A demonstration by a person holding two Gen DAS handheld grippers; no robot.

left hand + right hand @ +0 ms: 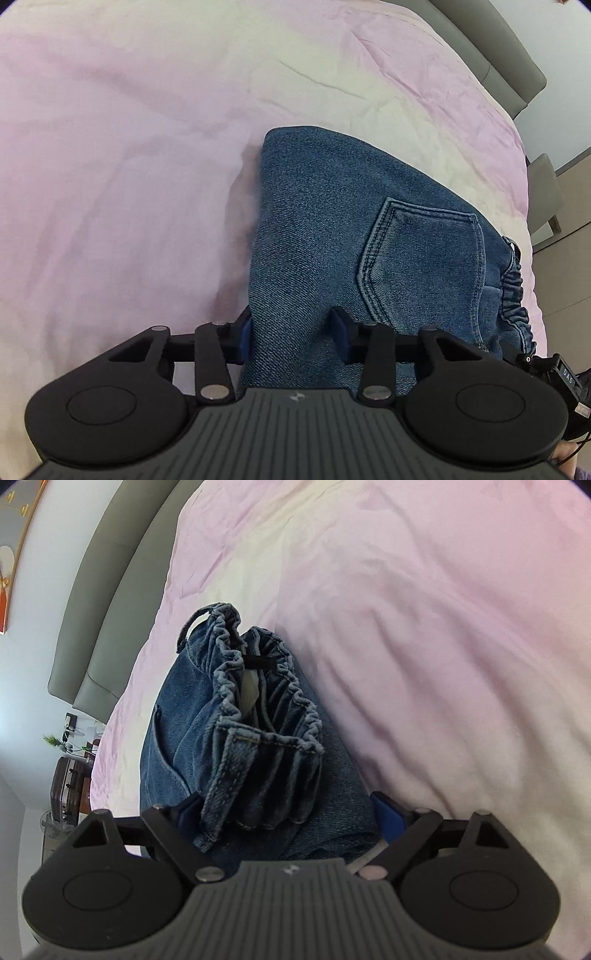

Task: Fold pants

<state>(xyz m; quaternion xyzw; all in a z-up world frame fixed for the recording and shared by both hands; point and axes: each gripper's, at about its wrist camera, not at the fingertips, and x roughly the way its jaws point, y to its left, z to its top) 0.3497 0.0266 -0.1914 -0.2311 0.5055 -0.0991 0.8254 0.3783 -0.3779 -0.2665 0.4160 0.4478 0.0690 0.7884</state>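
Folded blue denim pants [325, 229] lie on a pink bedsheet [118, 184], back pocket [421, 258] facing up and elastic waistband [515, 295] at the right. My left gripper [291, 338] is shut on the near fold edge of the pants, blue pads pressing the cloth from both sides. In the right wrist view the pants [173, 746] show their gathered waistband [266, 716] standing open. My right gripper [286, 812] straddles the thick waistband end, jaws wide, pads against the denim on both sides.
A grey padded headboard [498, 55] borders the bed, also seen in the right wrist view [107, 602]. A brown suitcase [66, 786] and a small plant [53, 741] stand beside the bed. The pink sheet [443, 646] spreads wide around the pants.
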